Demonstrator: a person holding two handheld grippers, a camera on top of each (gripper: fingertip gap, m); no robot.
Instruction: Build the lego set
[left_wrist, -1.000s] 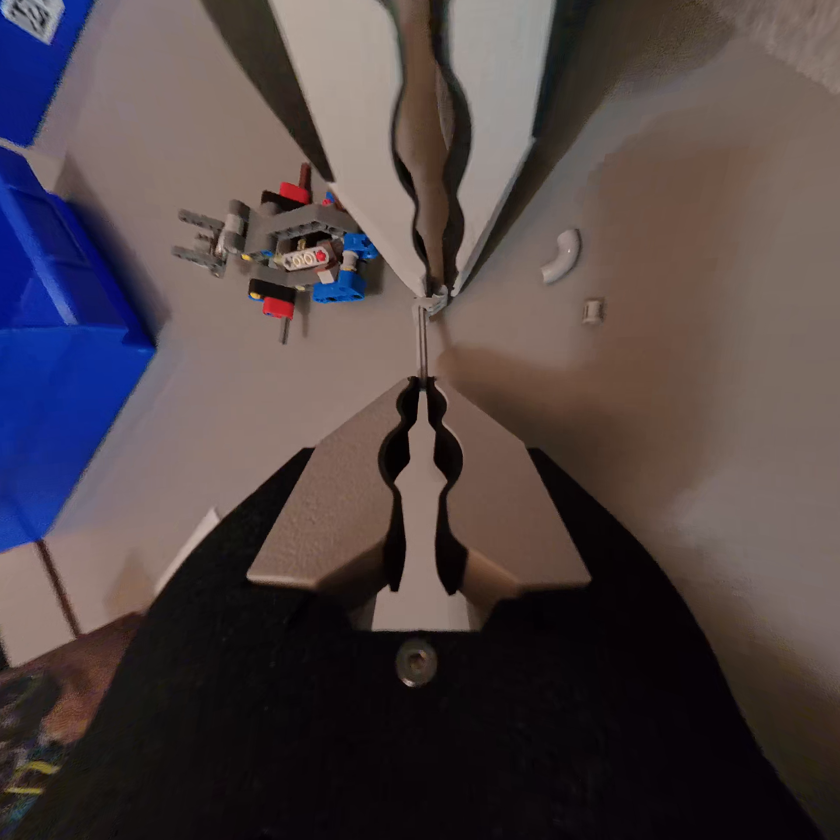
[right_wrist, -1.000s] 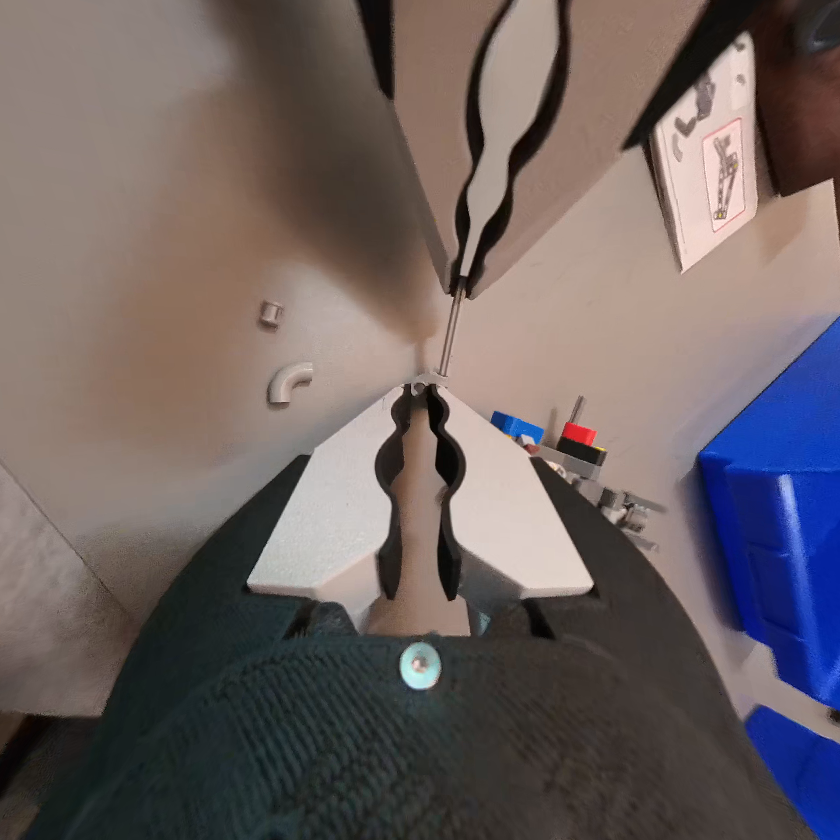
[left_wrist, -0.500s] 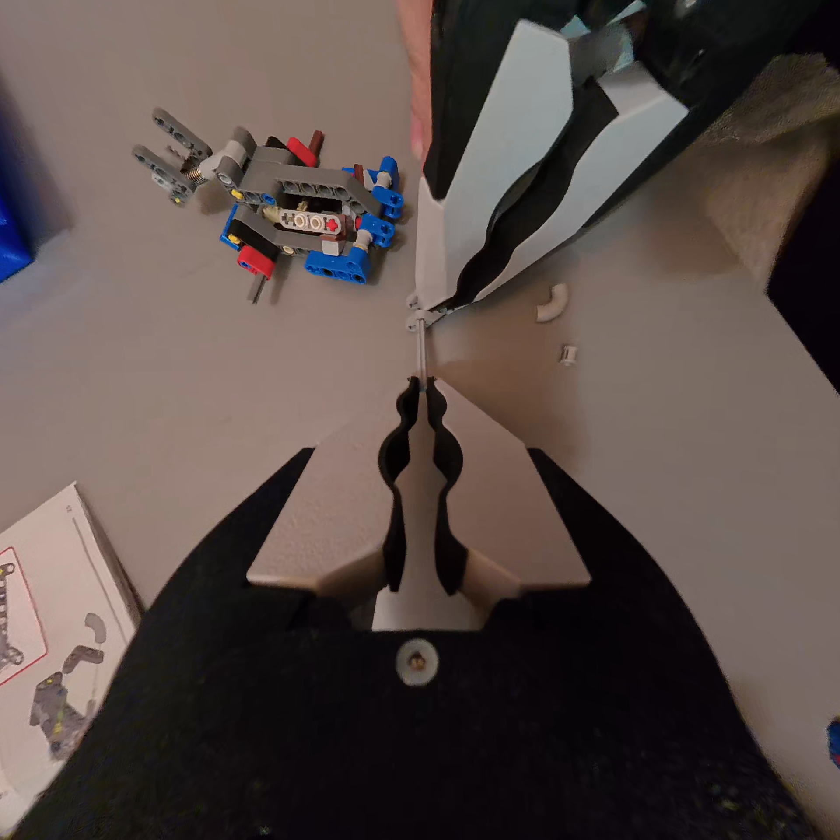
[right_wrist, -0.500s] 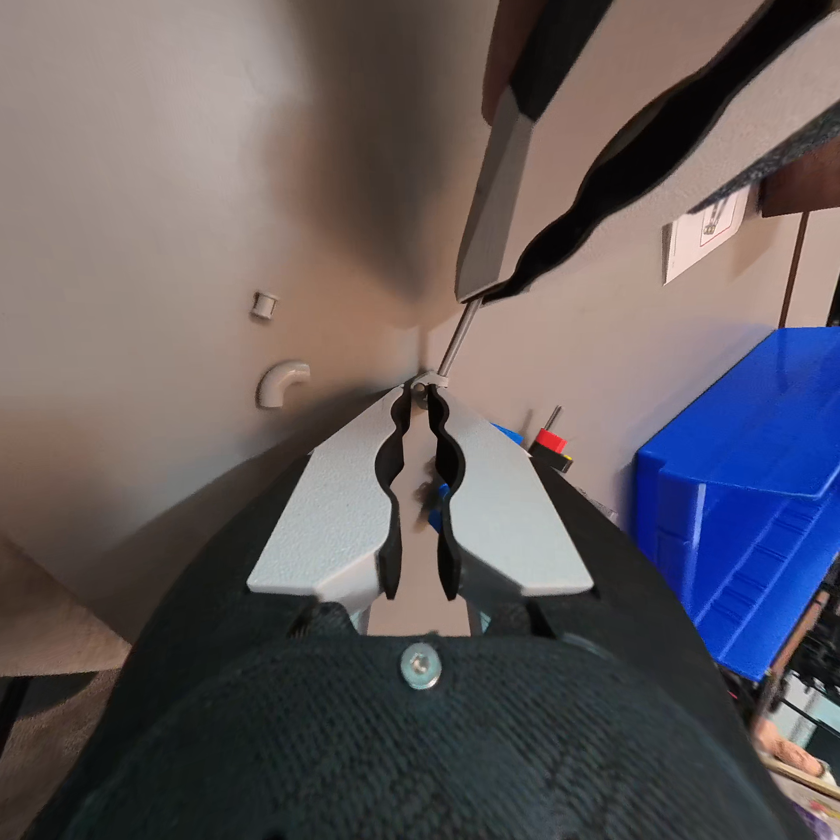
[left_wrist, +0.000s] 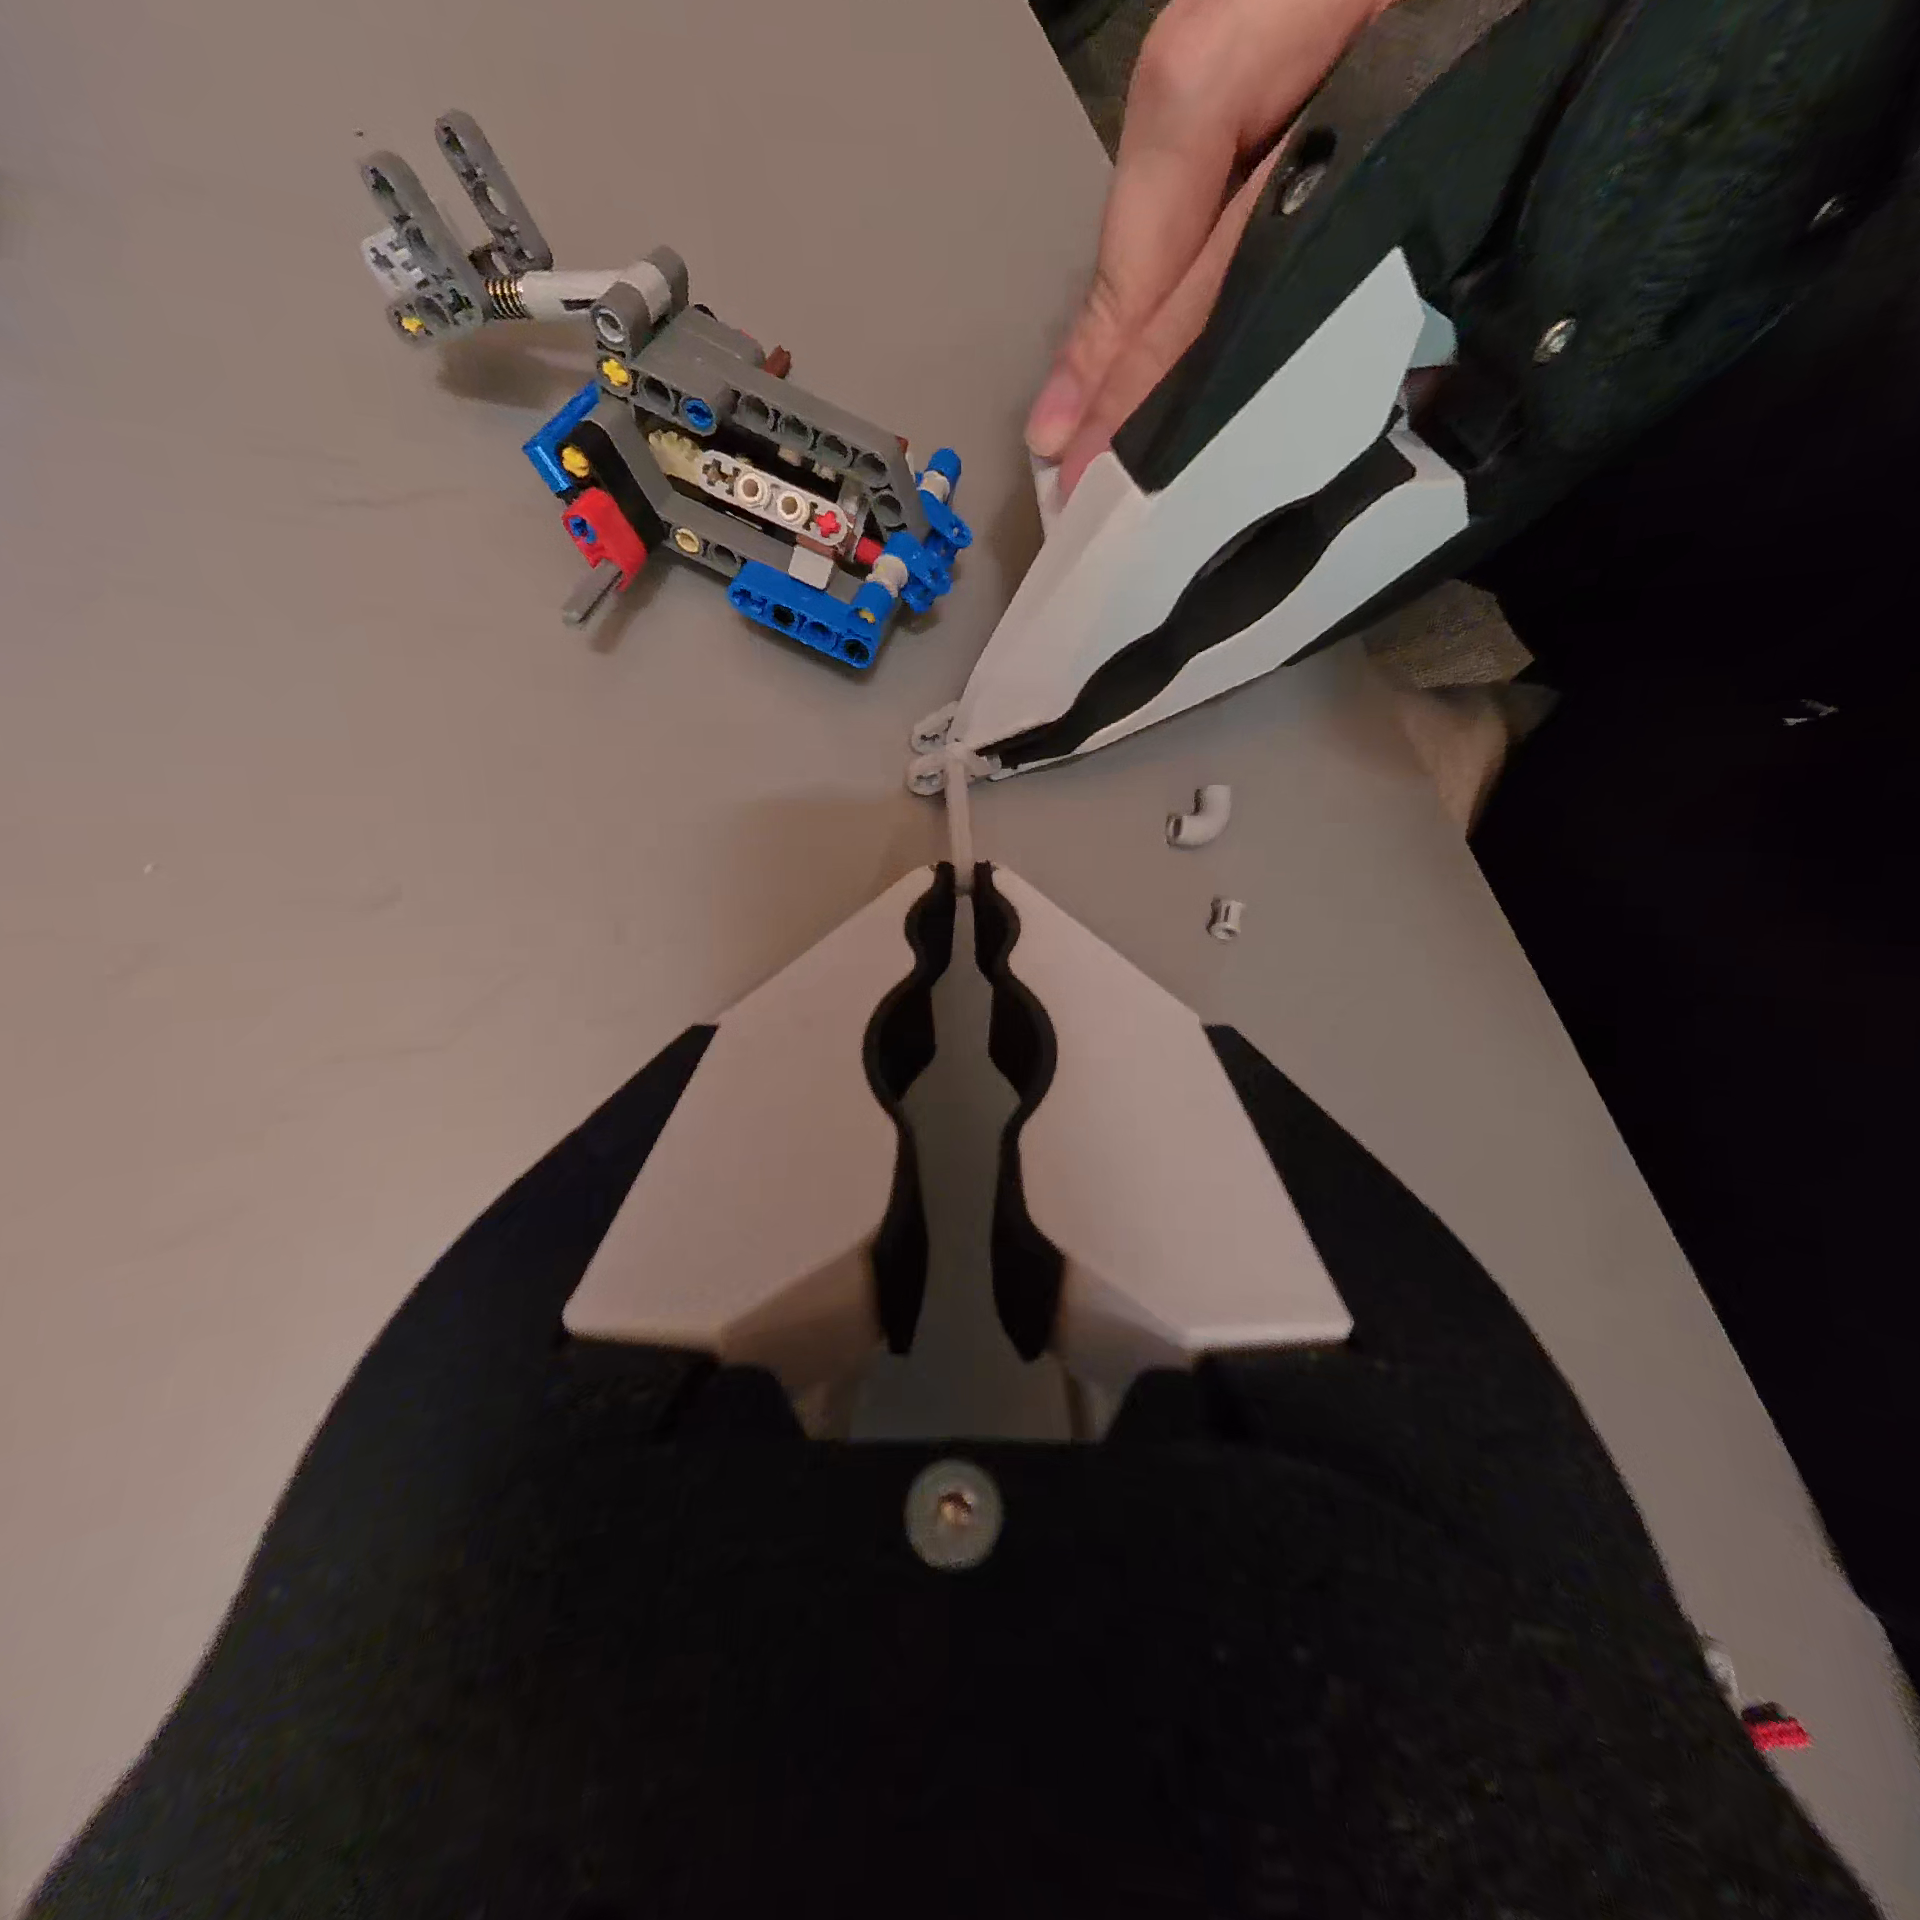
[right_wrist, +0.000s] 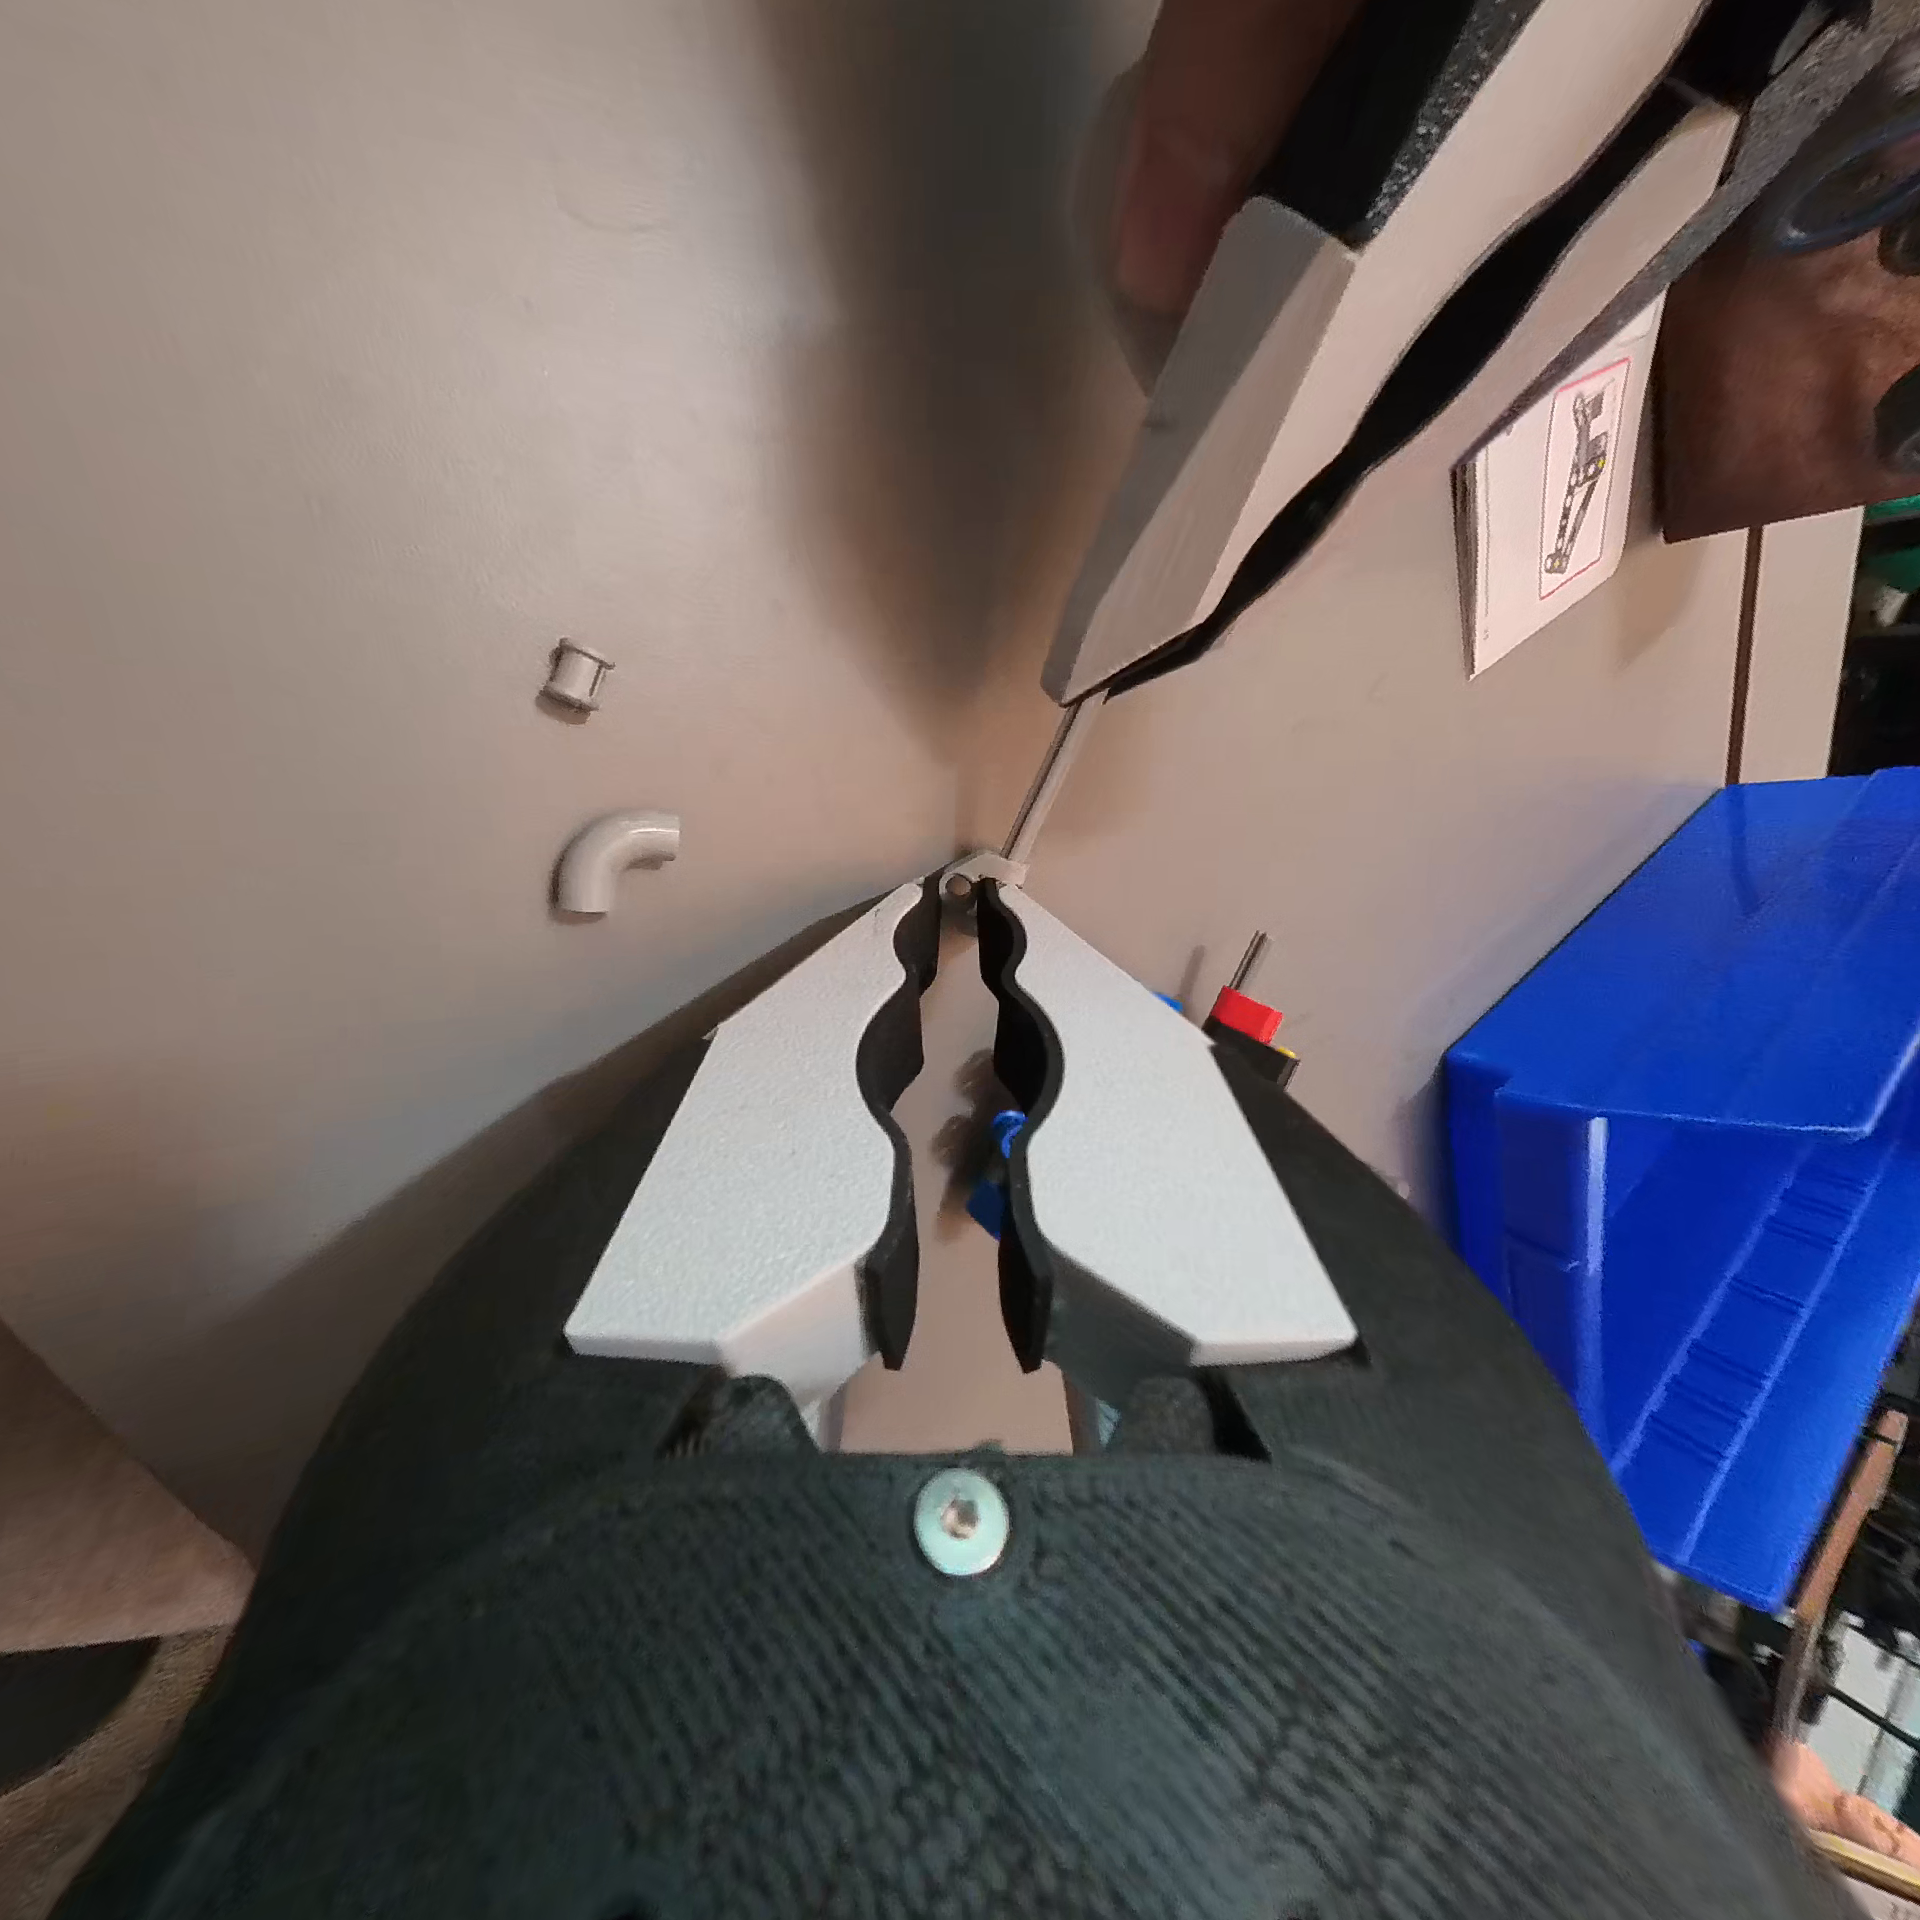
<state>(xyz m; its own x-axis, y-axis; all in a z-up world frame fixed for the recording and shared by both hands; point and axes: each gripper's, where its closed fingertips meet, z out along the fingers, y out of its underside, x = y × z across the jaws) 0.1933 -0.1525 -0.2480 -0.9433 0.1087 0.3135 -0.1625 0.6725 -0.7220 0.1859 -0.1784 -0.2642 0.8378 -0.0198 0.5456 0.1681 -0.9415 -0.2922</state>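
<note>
Grey table (left_wrist: 312, 935) edge runs beside gripper (left_wrist: 961, 883).

Grey table (left_wrist: 312, 831). Part-built brick model (left_wrist: 727, 488), grey/blue/red, flat on it w/ forked arm sticking out. Small grey elbow (left_wrist: 1197, 828) nr table edge; tiny bush (left_wrist: 1224, 916) close by, not touching. Blue bin (right_wrist: 1714, 1143) off to one side. Booklet (right_wrist: 1548, 499) w/ diagrams lying flat.
</note>
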